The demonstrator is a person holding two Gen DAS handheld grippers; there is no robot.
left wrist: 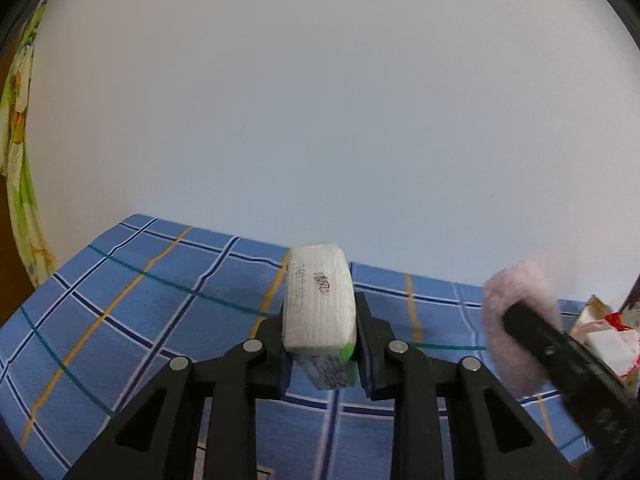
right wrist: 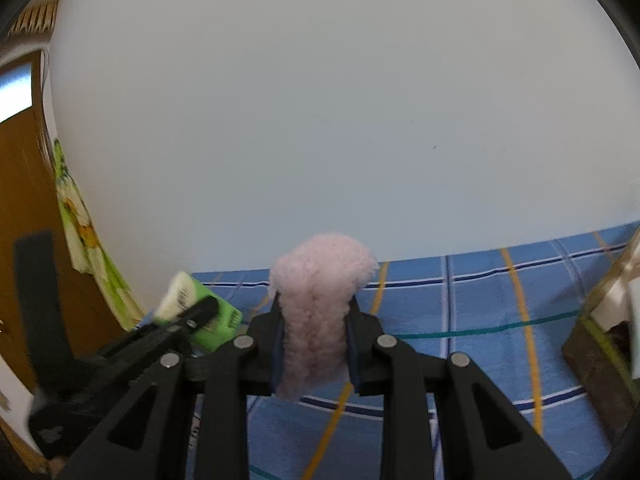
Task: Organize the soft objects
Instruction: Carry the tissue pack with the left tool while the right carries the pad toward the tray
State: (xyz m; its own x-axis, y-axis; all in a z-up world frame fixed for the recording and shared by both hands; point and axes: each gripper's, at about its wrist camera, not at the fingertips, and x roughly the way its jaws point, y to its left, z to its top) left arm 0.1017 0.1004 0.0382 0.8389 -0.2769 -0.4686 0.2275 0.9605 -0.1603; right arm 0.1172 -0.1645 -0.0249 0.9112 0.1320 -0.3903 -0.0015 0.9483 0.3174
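Observation:
My left gripper (left wrist: 320, 320) is shut on a white tissue pack (left wrist: 320, 300) with a green end, held above the blue checked tablecloth (left wrist: 160, 320). The pack stands on edge between the pads. My right gripper (right wrist: 316, 320) is shut on a fluffy pink cloth (right wrist: 320, 288), whose top bulges above the fingers. Each view shows the other gripper: the pink cloth (left wrist: 516, 312) in the right gripper at the right of the left wrist view, the tissue pack (right wrist: 192, 304) in the left gripper at the left of the right wrist view.
A white wall (left wrist: 320, 120) rises just behind the table. An open box (left wrist: 608, 336) with white and red contents sits at the far right; its brown side (right wrist: 596, 352) shows in the right wrist view. A flowered curtain (left wrist: 20, 160) and brown door (right wrist: 24, 220) stand left.

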